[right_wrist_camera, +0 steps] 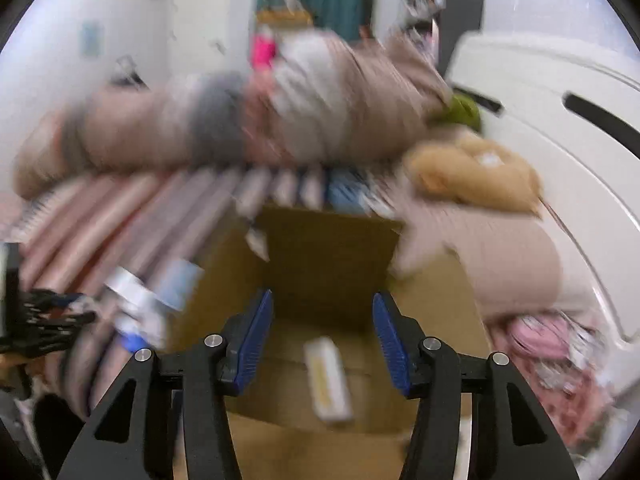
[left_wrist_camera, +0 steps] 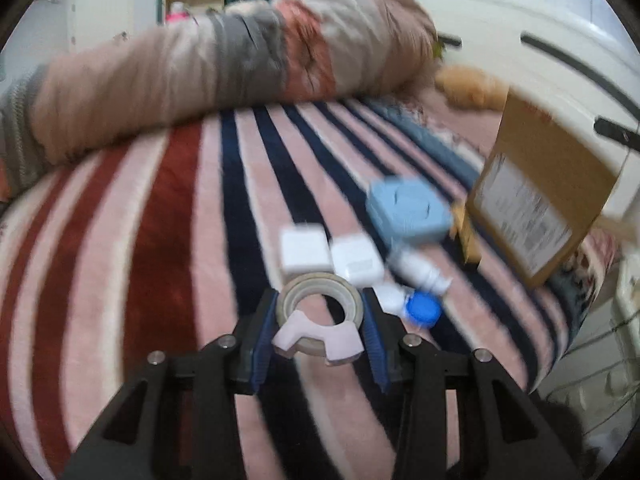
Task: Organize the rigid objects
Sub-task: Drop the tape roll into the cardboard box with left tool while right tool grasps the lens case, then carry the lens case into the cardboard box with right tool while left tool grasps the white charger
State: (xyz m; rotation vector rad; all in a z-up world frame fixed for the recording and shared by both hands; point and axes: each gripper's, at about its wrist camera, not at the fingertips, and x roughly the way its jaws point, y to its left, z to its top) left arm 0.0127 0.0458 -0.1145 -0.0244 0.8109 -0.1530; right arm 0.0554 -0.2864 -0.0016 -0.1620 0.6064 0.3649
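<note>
My left gripper [left_wrist_camera: 320, 316] is shut on a roll of tape [left_wrist_camera: 319, 304], held just above the striped blanket [left_wrist_camera: 160, 240]. Just beyond it lie two white adapters [left_wrist_camera: 302, 251] [left_wrist_camera: 357, 263], a white bottle [left_wrist_camera: 418, 269], a blue-capped bottle [left_wrist_camera: 420, 309] and a light blue square case [left_wrist_camera: 408, 210]. A cardboard box [left_wrist_camera: 536, 184] stands at the right. My right gripper [right_wrist_camera: 323, 312] is open and empty above the open cardboard box [right_wrist_camera: 328, 264]; a small white and yellow carton [right_wrist_camera: 328, 380] lies on the box floor. The right wrist view is blurred.
A rolled brown, grey and pink duvet [left_wrist_camera: 224, 64] lies across the far side of the bed. A tan plush toy [right_wrist_camera: 472, 172] sits at the back right by a white appliance [right_wrist_camera: 560, 112]. My left gripper [right_wrist_camera: 44, 320] shows at the left edge.
</note>
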